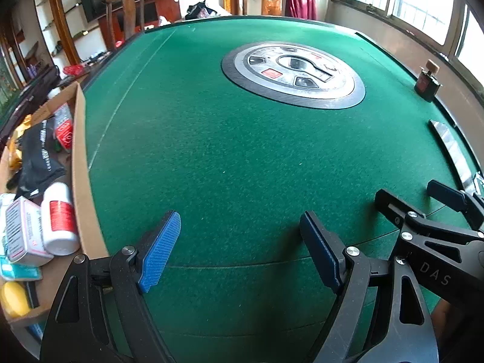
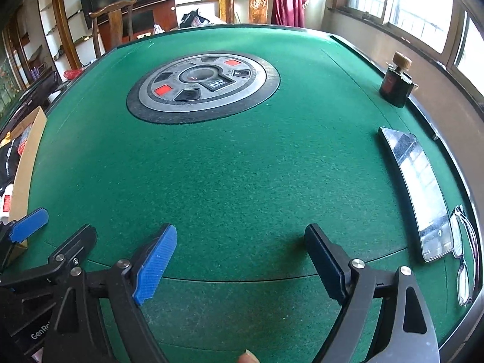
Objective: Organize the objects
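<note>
while both grippers' fingers [image 2: 163, 260] gape wide and empty, the cardboard box [image 1: 79, 157] lies far left.

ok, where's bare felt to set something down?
Free: wide felt between the round console and both open grippers, left gripper, right gripper. Crowded: cardboard box at left; phone, glasses, bottle along right rim.
</note>
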Tool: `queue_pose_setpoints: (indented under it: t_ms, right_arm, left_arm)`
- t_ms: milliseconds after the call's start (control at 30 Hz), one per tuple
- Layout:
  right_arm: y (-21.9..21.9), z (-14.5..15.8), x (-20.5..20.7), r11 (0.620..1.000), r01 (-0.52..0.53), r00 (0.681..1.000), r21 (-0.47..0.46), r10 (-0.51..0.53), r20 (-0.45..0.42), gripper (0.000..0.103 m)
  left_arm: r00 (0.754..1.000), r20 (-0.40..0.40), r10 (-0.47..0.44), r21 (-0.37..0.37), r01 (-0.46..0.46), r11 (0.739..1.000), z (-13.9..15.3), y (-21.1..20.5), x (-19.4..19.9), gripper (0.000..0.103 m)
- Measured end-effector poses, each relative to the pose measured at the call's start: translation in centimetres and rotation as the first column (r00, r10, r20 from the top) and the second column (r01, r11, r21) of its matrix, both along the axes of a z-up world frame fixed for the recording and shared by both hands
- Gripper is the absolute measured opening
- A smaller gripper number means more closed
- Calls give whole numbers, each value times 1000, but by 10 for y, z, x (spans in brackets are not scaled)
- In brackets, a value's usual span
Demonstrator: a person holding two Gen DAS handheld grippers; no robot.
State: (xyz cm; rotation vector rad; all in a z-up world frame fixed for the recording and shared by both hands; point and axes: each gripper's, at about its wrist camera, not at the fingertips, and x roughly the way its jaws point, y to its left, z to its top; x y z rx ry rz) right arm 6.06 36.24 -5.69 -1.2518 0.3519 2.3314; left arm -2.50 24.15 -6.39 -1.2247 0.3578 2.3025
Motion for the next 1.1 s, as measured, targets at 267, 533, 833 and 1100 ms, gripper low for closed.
queue_pose_setpoints:
  t_ms: [267,533,833,1100]
  right_arm:
    - [8,-2,0,1000,30,999,-6,-30,22,102]
    - [8,-3,0,999,32,999,-8,-32,21,102]
    - [8,-3,0,999,32,999,-8,-32,21,103]
    - [8,-3,0,999,32,999,-8,-32,21,103]
  left_arm:
    - [1000,11,-6,7,6,1000,2,2,-1,83]
    - [1000,11,-7,4,7,1000,2,4,-2,84]
    - [1000,11,-7,4,6,1000,2,4,-2,84]
    - [1000,11,-7,4,7,1000,2,4,-2,84]
